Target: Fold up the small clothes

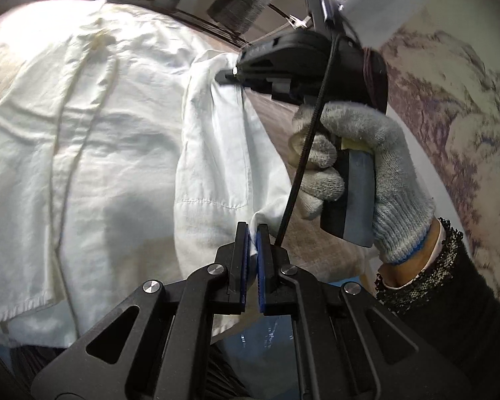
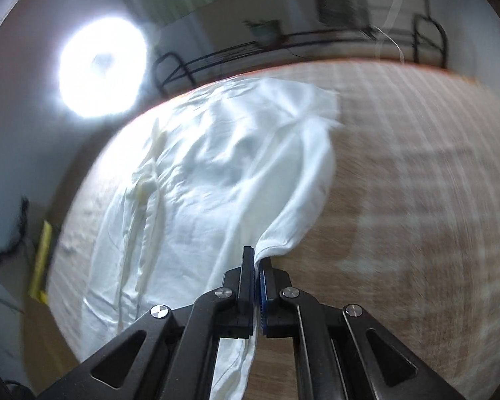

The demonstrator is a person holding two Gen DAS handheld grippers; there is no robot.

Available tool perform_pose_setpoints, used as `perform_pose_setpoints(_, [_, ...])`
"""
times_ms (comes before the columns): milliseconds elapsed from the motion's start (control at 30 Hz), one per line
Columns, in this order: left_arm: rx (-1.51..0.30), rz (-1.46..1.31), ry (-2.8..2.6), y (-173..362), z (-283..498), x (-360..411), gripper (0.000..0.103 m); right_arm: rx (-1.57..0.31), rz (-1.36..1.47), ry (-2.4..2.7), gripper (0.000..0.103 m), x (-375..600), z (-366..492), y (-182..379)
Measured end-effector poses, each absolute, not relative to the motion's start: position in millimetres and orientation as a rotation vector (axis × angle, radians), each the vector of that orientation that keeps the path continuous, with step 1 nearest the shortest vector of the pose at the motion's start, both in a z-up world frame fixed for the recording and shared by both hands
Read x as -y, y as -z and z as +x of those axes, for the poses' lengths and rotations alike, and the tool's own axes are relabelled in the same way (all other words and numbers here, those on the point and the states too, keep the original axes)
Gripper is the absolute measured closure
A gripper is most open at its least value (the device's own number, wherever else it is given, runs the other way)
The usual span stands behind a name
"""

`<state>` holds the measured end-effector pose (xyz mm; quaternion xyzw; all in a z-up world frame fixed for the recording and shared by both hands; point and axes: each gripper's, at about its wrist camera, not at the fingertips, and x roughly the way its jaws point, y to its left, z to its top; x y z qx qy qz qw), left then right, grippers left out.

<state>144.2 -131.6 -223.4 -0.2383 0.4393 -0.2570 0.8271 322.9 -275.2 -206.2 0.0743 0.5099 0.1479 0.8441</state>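
A white garment [image 1: 93, 153] with a cream drawstring [image 1: 83, 133] lies spread on a wood-grain table [image 2: 416, 200]. My left gripper [image 1: 253, 233] is shut on a corner of the garment's right-hand flap and lifts it. My right gripper [image 1: 226, 76], held by a gloved hand [image 1: 356, 173], is shut on the far end of that flap. In the right wrist view the right gripper [image 2: 258, 260] pinches a bunched edge of the garment [image 2: 216, 173], and the cloth hangs from its jaws. That view is blurred.
A bright lamp [image 2: 100, 66] glares at the left. A black metal rack [image 2: 300, 50] stands behind the table's far edge. A patterned wall [image 1: 450, 100] is at the right. A yellow strip [image 2: 41, 260] lies at the table's left side.
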Motion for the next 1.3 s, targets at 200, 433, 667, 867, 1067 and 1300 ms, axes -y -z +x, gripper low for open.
perform_pose_setpoints(200, [-0.932, -0.594, 0.55, 227, 149, 119, 0.101, -1.021, 0.043, -0.371, 0.103, 224, 323, 185])
perform_pose_setpoints(433, [-0.946, -0.578, 0.601, 228, 148, 129, 0.101, -0.993, 0.169, -0.494, 0.065, 277, 316, 182])
perform_pose_setpoints(667, [-0.974, -0.566, 0.618, 229, 152, 143, 0.101, -0.997, 0.525, -0.364, 0.048, 384, 345, 219])
perform_pose_setpoints(867, [-0.98, -0.549, 0.616, 226, 154, 143, 0.101, -1.056, 0.748, -0.37, 0.038, 403, 390, 265])
perform_pose_setpoints(1067, [-0.995, -0.532, 0.617, 226, 157, 150, 0.101, -1.06, 0.787, -0.396, 0.081, 389, 429, 286])
perform_pose_setpoints(1300, [-0.988, -0.572, 0.653, 224, 163, 161, 0.101, -1.08, 0.495, -0.349, 0.097, 360, 450, 236])
